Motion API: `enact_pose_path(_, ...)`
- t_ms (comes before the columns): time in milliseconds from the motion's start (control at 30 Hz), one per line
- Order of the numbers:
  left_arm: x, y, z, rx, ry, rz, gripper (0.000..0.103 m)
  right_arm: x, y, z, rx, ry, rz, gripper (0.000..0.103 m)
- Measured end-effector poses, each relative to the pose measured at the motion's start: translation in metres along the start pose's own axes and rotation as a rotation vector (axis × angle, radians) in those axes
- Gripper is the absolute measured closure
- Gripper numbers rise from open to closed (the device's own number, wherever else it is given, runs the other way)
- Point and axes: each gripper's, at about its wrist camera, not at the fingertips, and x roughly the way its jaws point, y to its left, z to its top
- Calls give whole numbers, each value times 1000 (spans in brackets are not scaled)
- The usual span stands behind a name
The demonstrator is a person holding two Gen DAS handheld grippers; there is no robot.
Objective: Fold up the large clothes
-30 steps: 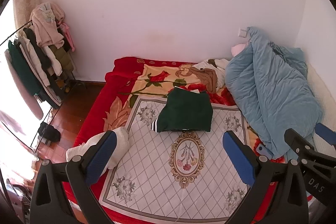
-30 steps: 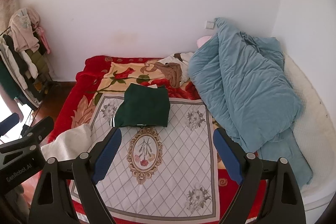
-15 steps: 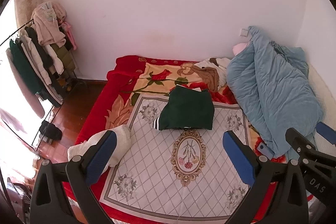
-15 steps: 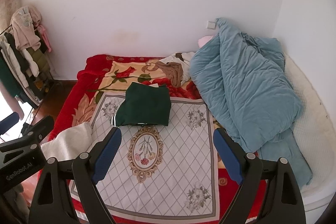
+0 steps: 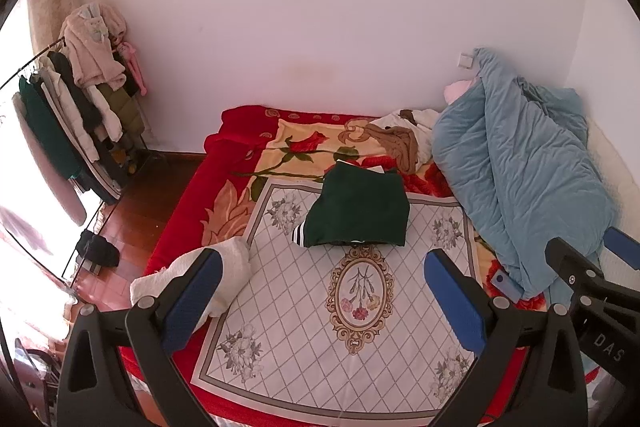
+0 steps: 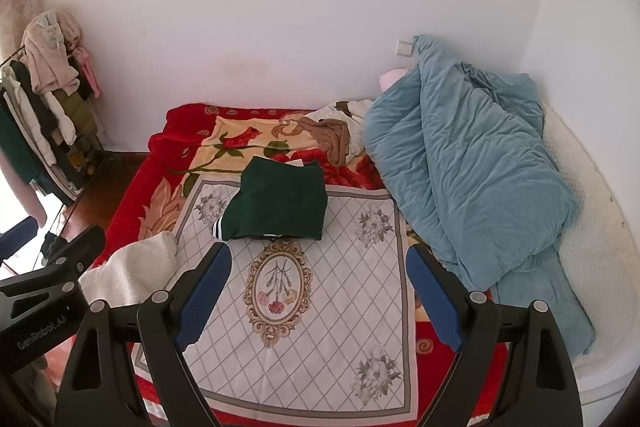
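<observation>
A dark green garment (image 5: 356, 209) lies folded on the patterned blanket (image 5: 352, 307) on the bed; it also shows in the right wrist view (image 6: 276, 205). My left gripper (image 5: 322, 263) is open and empty, held above the bed's near end, well short of the garment. My right gripper (image 6: 320, 261) is open and empty too, beside the left one. A white cloth (image 5: 196, 279) lies bunched at the bed's left edge, also in the right wrist view (image 6: 128, 267). A brown and white clothes heap (image 5: 400, 143) lies at the far end.
A blue quilt (image 5: 520, 187) is piled along the bed's right side, against the wall. A clothes rack (image 5: 68, 115) full of hanging garments stands at the left on the wooden floor (image 5: 140, 203). Dark shoes (image 5: 98, 253) lie under it.
Both grippers have drawn back and up a little from the bed, so the green garment sits slightly farther away. Jaws stay open. Nothing on the bed moved.
</observation>
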Motion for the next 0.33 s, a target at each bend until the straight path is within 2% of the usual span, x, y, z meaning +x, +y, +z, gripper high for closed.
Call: enact_pose_path(333,-3,1,-4,0,-3,-3,0,3,1,2,-3,-2,1,13)
